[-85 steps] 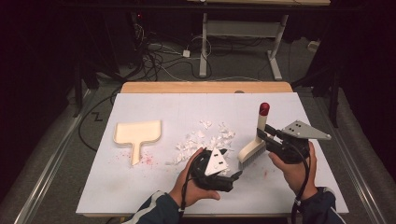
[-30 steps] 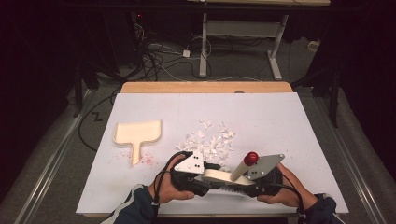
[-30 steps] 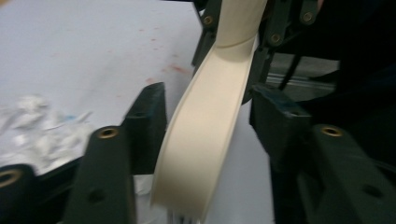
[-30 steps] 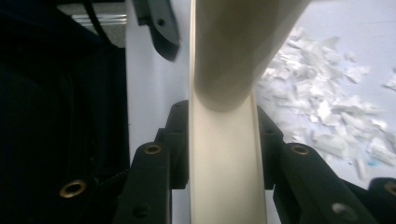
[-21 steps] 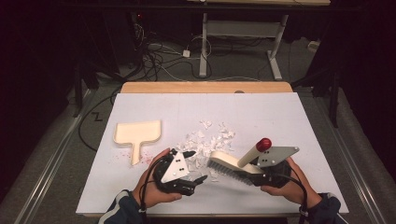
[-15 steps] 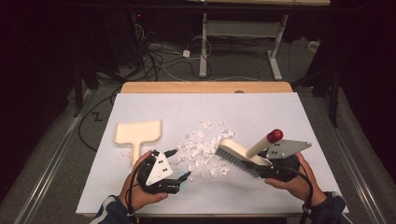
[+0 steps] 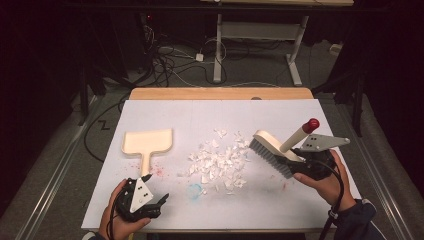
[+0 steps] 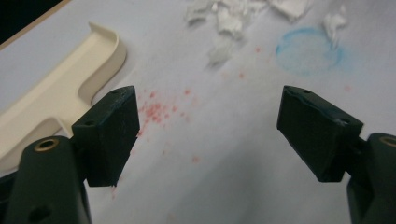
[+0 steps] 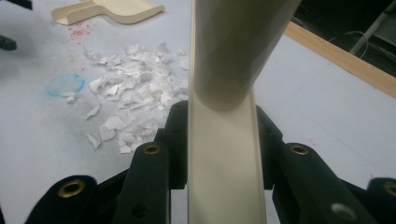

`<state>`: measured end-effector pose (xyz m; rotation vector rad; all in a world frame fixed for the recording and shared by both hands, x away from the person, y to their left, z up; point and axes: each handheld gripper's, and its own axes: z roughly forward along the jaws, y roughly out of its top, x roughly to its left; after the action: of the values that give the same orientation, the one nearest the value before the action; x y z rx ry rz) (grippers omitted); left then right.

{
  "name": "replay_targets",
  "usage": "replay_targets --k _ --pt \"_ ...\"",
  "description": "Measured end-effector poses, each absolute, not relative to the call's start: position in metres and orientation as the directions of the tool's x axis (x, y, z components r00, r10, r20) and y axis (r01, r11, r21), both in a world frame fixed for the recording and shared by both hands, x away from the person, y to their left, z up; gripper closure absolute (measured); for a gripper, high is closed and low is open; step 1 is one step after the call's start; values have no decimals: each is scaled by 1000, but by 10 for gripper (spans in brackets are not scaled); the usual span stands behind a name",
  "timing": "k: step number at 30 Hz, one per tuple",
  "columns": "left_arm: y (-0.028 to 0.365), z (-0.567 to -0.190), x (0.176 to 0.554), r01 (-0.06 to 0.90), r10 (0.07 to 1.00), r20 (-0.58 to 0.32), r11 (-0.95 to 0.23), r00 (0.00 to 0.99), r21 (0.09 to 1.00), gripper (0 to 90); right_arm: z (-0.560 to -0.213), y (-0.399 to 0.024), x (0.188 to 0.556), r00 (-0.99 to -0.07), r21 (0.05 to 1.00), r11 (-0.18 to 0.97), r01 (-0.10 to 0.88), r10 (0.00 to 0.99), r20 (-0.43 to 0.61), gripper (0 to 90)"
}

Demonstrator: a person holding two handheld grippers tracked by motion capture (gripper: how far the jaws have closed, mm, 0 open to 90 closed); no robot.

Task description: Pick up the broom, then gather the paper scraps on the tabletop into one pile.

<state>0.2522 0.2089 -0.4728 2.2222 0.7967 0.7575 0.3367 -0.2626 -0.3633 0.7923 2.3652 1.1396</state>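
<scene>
- Since half a second ago the left gripper (image 7: 150, 202) has drawn back toward the table's near edge at about 7 o'clock, while the right gripper (image 7: 302, 162) has carried the brush (image 7: 272, 150) outward to about 4 o'clock, clear of the paper scraps.
- The right gripper's jaws are clamped on the brush's cream body; in the right gripper view the brush (image 9: 224, 154) fills the gap between both black jaws, and its round handle rises toward the camera.
- In the high view the brush's red-tipped handle (image 7: 312, 123) points up and away toward 2 o'clock, with the dark bristles facing down and toward the scraps.
- The left gripper's jaws stand wide apart with nothing between them; its own view shows bare white table (image 8: 224, 154) and red speckles in the gap.
- The cream dustpan (image 7: 148, 142) lies flat at about 9 o'clock, its handle pointing toward the left gripper; in the left gripper view the dustpan (image 8: 60, 93) lies just beside the left jaw.
- The pile of white paper scraps (image 7: 220, 162) sits at the centre, between dustpan and brush.
- A faint blue ring (image 7: 195, 189) marks the table at the pile's 7 o'clock.
</scene>
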Motion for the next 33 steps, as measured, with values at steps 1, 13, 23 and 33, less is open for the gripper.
replay_targets --k 1,13,23,33 --pt "209 -474 252 329 702 306 -614 643 717 203 -364 -264 339 -752 799 505 328 651 -104 675" --pt "218 -474 250 339 719 285 -590 634 733 193 -374 -267 358 -698 781 510 361 703 -136 676" --pt "213 -474 248 340 715 270 -585 645 737 193 -381 -265 372 -645 763 539 357 733 -216 676" --pt "214 -475 249 354 719 251 -576 648 737 193 -396 -242 405 -586 716 602 353 739 -332 677"
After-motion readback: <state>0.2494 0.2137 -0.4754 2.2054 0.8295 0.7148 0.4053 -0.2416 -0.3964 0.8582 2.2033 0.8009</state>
